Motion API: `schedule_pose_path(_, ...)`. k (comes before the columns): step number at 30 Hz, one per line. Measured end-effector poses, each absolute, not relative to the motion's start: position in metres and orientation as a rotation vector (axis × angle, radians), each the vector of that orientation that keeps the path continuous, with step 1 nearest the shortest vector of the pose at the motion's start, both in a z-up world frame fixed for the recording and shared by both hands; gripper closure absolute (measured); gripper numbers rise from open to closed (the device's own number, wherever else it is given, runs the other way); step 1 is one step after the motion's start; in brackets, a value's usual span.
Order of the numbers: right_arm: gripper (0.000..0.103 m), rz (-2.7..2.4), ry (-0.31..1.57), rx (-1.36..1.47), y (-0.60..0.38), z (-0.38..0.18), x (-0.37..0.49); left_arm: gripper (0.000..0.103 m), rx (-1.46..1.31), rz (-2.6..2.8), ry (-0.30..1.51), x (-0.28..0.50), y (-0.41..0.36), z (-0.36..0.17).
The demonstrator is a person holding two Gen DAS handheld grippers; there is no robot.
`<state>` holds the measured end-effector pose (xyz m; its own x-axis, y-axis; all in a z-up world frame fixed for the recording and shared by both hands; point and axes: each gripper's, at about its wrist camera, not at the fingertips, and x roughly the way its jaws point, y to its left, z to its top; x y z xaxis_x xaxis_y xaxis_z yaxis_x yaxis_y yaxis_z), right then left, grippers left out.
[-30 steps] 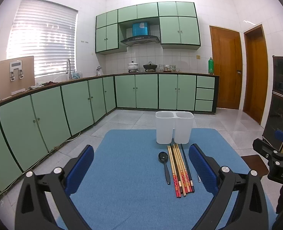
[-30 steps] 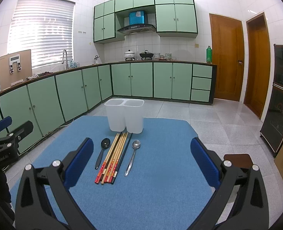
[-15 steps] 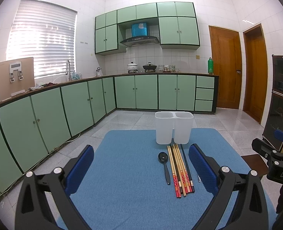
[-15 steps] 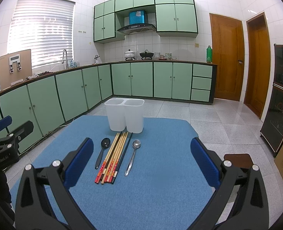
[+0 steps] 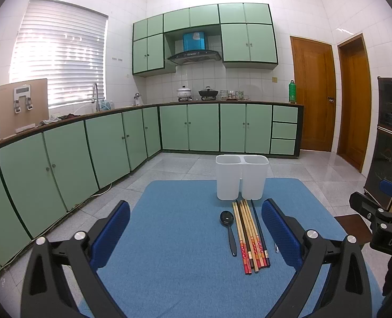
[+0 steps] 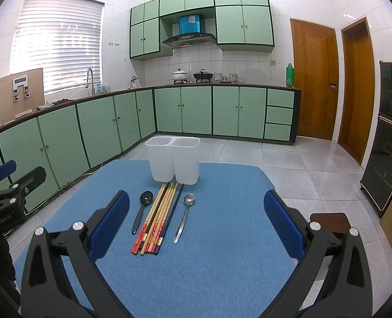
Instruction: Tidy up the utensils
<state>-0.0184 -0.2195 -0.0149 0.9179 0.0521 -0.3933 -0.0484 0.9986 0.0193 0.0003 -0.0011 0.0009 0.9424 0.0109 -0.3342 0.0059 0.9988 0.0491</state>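
Observation:
A white two-compartment holder point(image 5: 241, 177) point(image 6: 173, 163) stands at the far end of a blue table mat point(image 5: 174, 254) point(image 6: 217, 254). In front of it lie a black spoon point(image 5: 229, 228) point(image 6: 142, 208), several chopsticks point(image 5: 250, 234) point(image 6: 158, 218) side by side, and a metal spoon point(image 6: 184, 216), mostly hidden behind the right finger in the left wrist view. My left gripper point(image 5: 196, 234) hovers open, near and left of the utensils. My right gripper point(image 6: 196, 229) is open too, with the utensils seen between its fingers, farther off. Neither holds anything.
Green kitchen cabinets point(image 5: 89, 145) run along the left and back walls. Tiled floor point(image 6: 302, 164) surrounds the mat. A brown stool point(image 6: 331, 221) sits off the mat's right side. Each gripper shows at the edge of the other's view: right point(image 5: 381, 222), left point(image 6: 7, 198).

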Motion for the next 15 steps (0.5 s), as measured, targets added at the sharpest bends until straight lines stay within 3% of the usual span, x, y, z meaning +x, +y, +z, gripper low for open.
schedule_pose_path(15, 0.005, 0.05, 0.405, 0.01, -0.2177, -0.0171, -0.0171, 0.006, 0.048, 0.003, 0.341, -0.0018, -0.0001, 0.0014)
